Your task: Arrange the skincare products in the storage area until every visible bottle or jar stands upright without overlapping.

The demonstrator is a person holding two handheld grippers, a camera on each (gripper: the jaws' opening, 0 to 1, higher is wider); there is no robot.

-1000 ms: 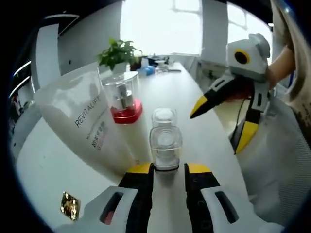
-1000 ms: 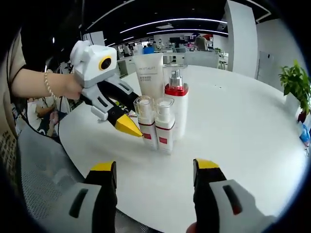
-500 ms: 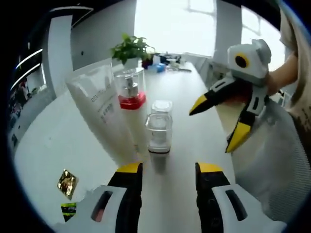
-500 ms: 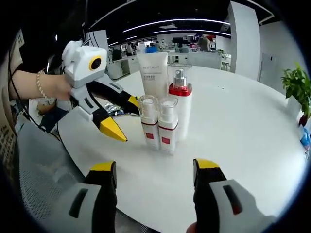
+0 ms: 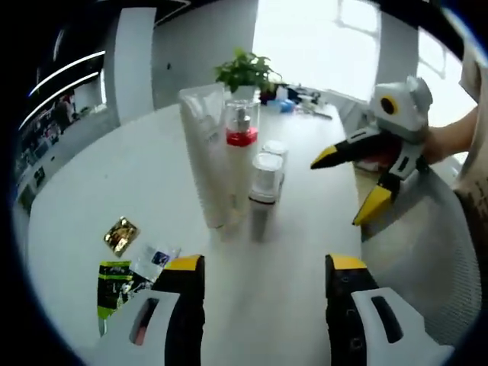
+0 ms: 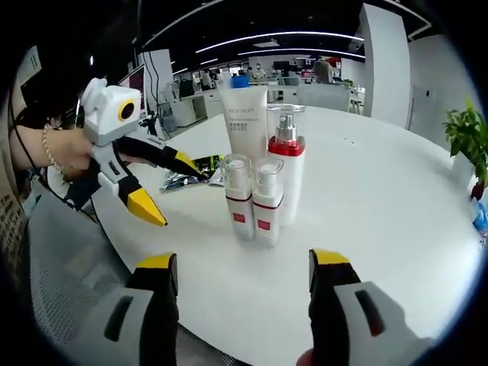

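On the white worktop point(image 6: 396, 206), sachets point(image 5: 122, 263) lie at nine o'clock; at centre, upright in a tight cluster, maybe touching, stand a tube point(image 6: 245, 122), a red-collared pump bottle point(image 6: 286, 171) and two small bottles point(image 6: 254, 202). Left gripper point(image 5: 263, 271) and right gripper point(image 6: 242, 267) hold their jaws apart, empty

Upright bottle cluster point(image 6: 263, 179) mid-table, sachets point(image 5: 126, 263) beside it, bare tabletop point(image 6: 381, 198) all round

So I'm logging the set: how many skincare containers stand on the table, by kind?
Tube, standing on its cap: 1
Pump bottle with red collar: 1
Small bottles with clear caps: 2
Total: 4, all upright.
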